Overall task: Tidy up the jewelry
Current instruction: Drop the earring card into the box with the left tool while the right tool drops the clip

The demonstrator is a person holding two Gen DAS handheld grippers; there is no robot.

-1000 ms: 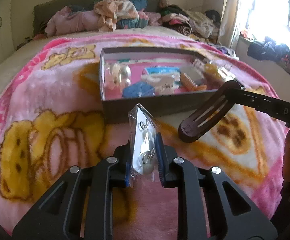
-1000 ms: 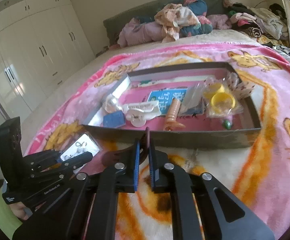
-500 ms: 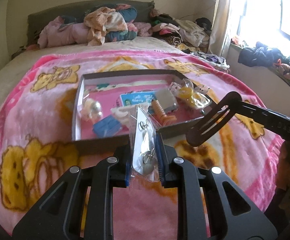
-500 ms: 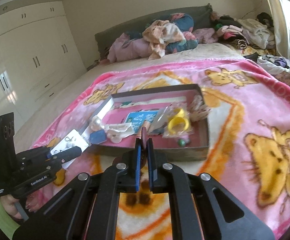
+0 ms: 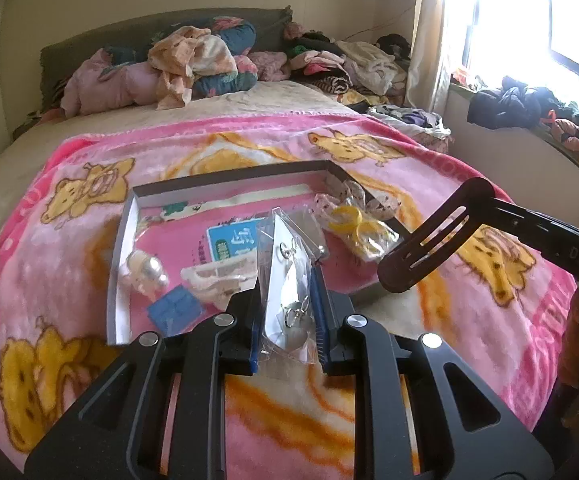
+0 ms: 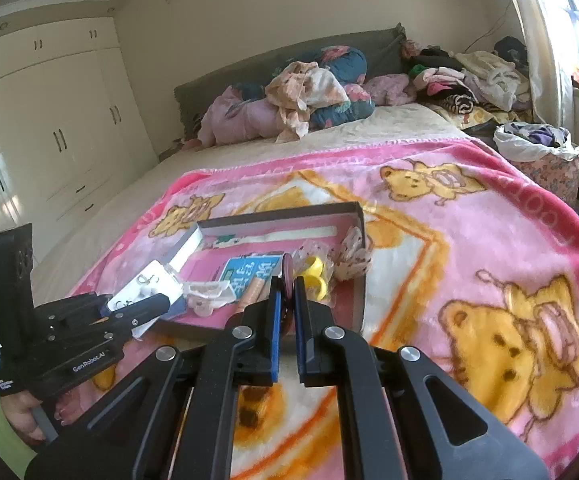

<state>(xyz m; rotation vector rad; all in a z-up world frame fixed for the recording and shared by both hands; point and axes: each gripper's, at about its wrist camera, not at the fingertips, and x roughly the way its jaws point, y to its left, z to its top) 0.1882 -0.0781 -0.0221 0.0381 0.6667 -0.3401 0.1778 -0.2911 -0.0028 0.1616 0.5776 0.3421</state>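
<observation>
My left gripper (image 5: 288, 308) is shut on a clear plastic bag of earrings (image 5: 289, 280) and holds it above the near left part of the shallow dark box (image 5: 125, 224). The bag also shows in the right wrist view (image 6: 145, 288). My right gripper (image 6: 285, 308) is shut on a dark brown hair clip (image 5: 429, 244), seen edge-on in the right wrist view (image 6: 287, 280), raised over the box's near right side. The box (image 6: 359, 216) holds a yellow ring bag (image 5: 353, 224), a blue card (image 5: 229, 240), a pearl piece (image 5: 145, 276) and a blue pad (image 5: 175, 306).
The box lies on a pink bear-print blanket (image 5: 489, 280) on a bed. Piled clothes (image 5: 177, 64) lie at the headboard. White wardrobes (image 6: 49, 140) stand on the left, and a window ledge with clothes (image 5: 529, 108) is on the right.
Both grippers have risen and moved forward over the box, each still holding its item. The box now sits lower and closer in both views.
</observation>
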